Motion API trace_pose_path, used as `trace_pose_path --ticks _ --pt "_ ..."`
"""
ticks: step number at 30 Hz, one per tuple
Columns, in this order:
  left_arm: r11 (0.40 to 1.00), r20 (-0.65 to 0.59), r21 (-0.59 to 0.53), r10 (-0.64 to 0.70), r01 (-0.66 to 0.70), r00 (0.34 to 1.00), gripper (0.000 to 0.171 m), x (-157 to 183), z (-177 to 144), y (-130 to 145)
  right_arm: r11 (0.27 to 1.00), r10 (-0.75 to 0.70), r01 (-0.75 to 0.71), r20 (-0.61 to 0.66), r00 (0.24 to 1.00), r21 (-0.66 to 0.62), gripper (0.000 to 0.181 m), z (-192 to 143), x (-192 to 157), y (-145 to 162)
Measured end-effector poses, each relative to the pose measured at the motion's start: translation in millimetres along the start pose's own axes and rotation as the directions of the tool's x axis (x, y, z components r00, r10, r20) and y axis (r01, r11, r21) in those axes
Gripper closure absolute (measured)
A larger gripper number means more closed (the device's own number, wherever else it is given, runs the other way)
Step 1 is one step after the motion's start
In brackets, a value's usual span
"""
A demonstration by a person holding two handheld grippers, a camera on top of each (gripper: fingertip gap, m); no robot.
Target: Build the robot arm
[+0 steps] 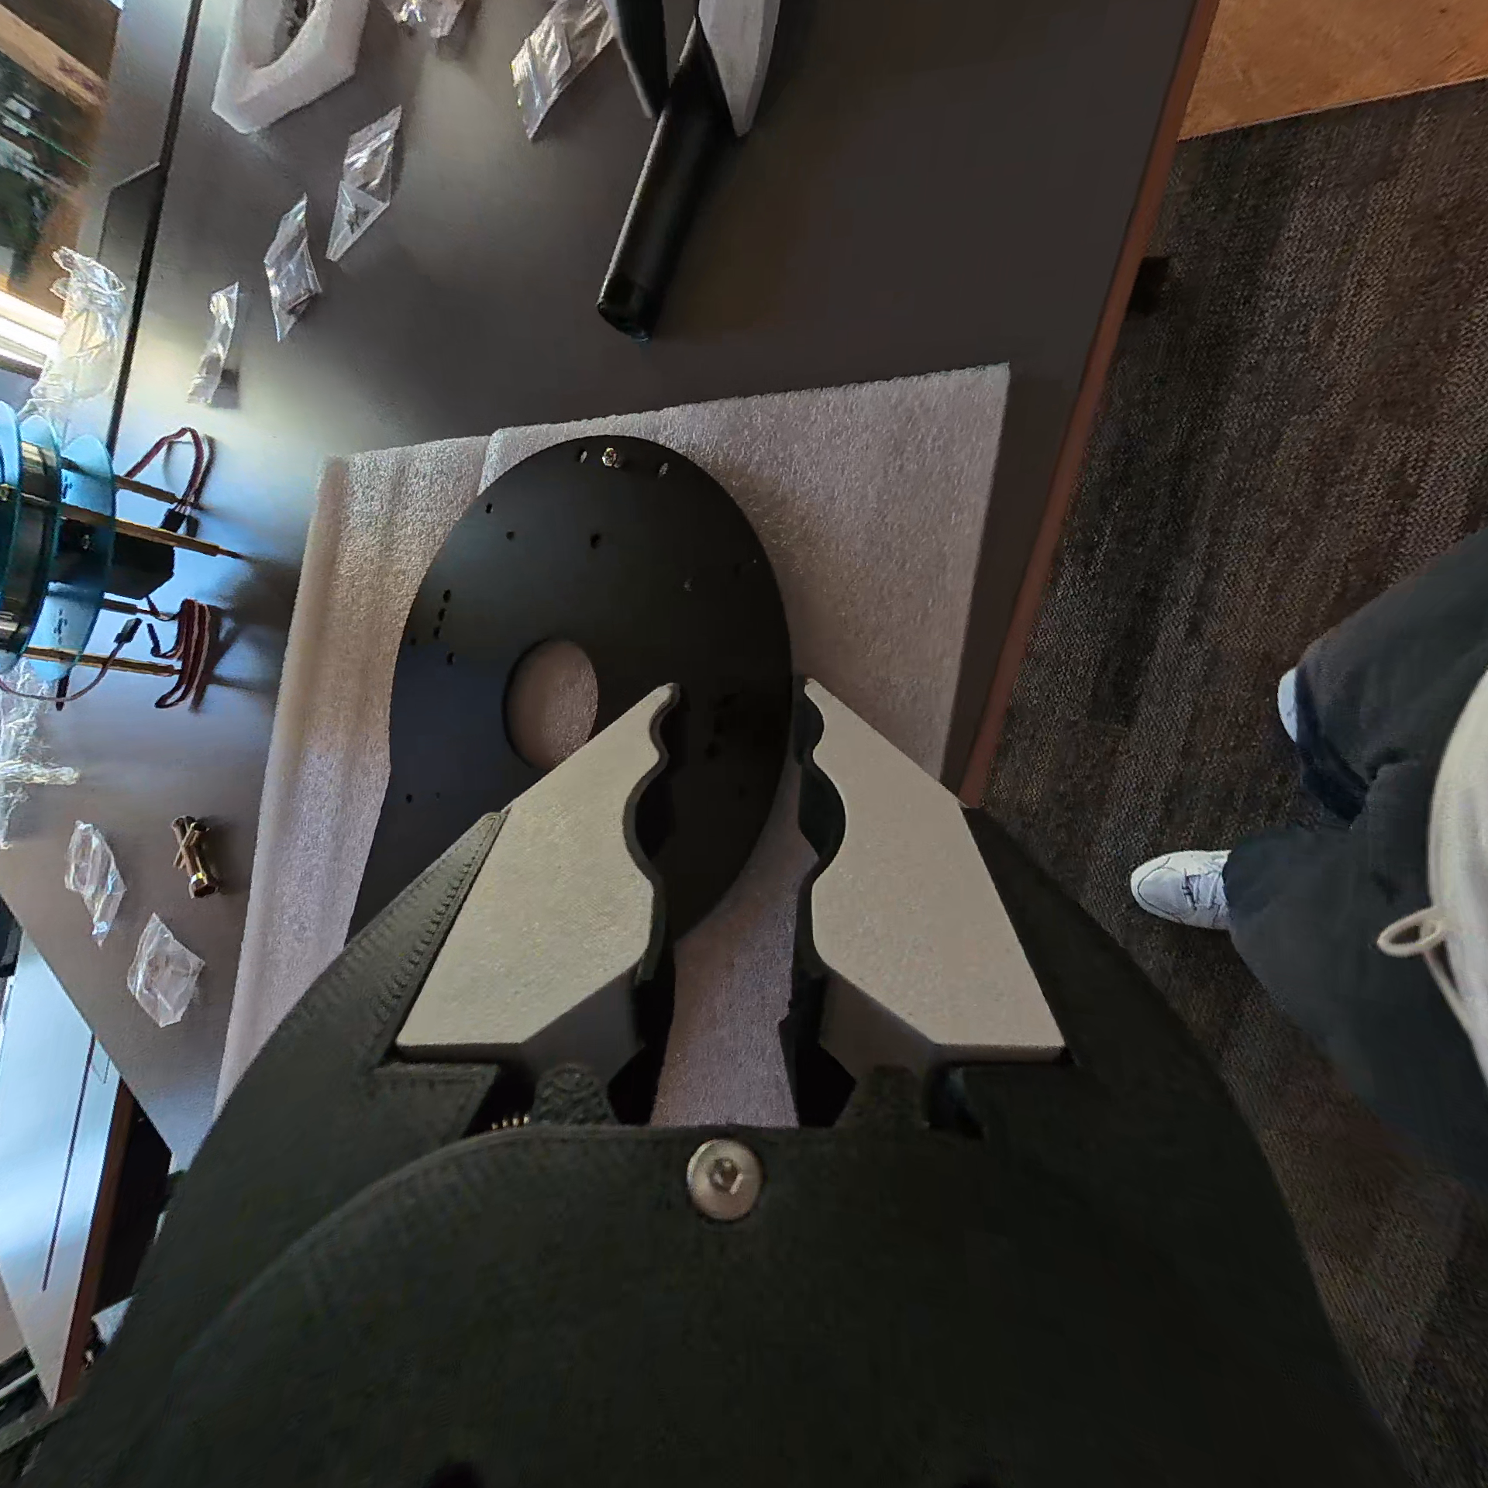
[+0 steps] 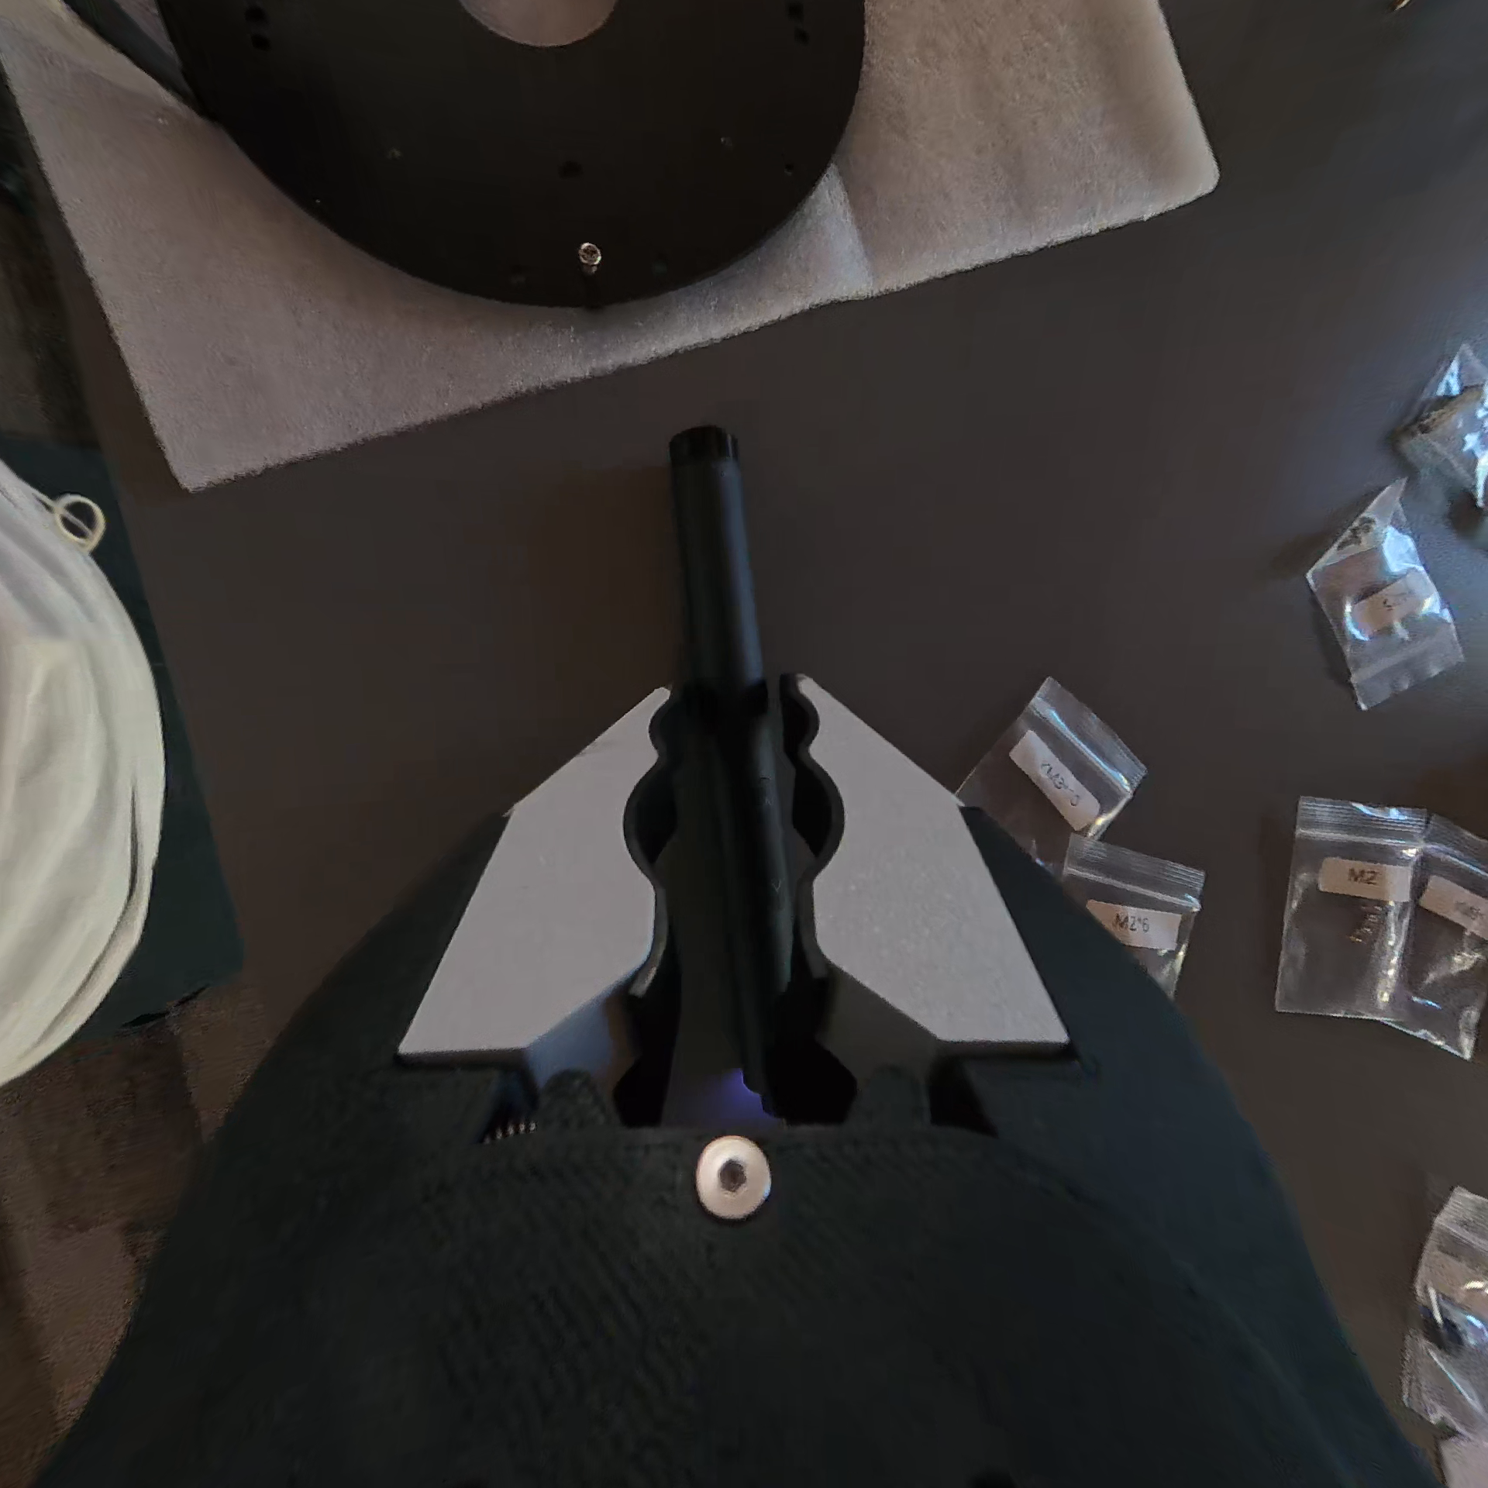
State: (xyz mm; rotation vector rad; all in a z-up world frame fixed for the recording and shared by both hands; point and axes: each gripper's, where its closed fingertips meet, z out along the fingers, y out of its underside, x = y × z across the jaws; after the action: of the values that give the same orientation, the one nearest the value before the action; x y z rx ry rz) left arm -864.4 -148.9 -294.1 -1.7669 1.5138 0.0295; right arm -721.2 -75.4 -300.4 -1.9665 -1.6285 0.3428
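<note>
Left wrist view first: the left gripper (image 1: 741,696) hangs over a black round plate (image 1: 596,644) with a center hole, lying flat on a grey foam sheet (image 1: 886,499) on the dark table (image 1: 886,241). Jaws are apart, straddling the plate's right edge, one finger over the plate, the other just off the rim; can't tell if they actually touch it. Far off, the right gripper (image 1: 692,72) is cut off by the top edge, clamped on a black tube (image 1: 660,201) whose long axis runs from far to near, free end pointing at the foam. Small plastic bags (image 1: 362,185) sit to the left, contents too small to make out.

Right wrist view: the right gripper (image 2: 725,692) has its jaws closed around the black tube (image 2: 717,580), which runs straight out along the fingers toward the foam sheet (image 2: 403,362). Its near end is buried in the gripper. The plate (image 2: 483,161) is cut off at the top. Labelled bags (image 2: 1047,765) lie on the right.
</note>
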Motion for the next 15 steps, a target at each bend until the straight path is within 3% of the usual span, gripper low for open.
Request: trace_pose_path --ticks 2,4,7,11,15 --pt "1.000 -0.001 0.016 -0.004 0.004 1.000 0.150 1 0 0 0.999 -0.038 0.039 -0.032 0.999 0.029 0.152 -2 0 -8" --pt "0.999 -0.012 0.036 -0.007 0.007 1.000 0.160 4 1 0 0.979 -0.129 0.136 -0.056 0.990 0.150 0.153 -6 -12 -34" --pt "0.997 0.025 0.075 0.019 -0.021 1.000 0.160 5 1 -1 0.894 -0.314 0.337 -0.121 0.942 0.296 0.153 -4 -42 -75" --pt "0.997 0.040 0.073 0.036 -0.039 0.999 0.161 5 1 -1 0.759 -0.550 0.605 -0.262 0.793 0.240 0.156 22 -60 -87" --pt "0.994 0.079 0.054 0.095 -0.099 0.992 0.164 5 0 -2 0.631 -0.667 0.754 -0.372 0.646 0.180 0.167 37 -66 -93"
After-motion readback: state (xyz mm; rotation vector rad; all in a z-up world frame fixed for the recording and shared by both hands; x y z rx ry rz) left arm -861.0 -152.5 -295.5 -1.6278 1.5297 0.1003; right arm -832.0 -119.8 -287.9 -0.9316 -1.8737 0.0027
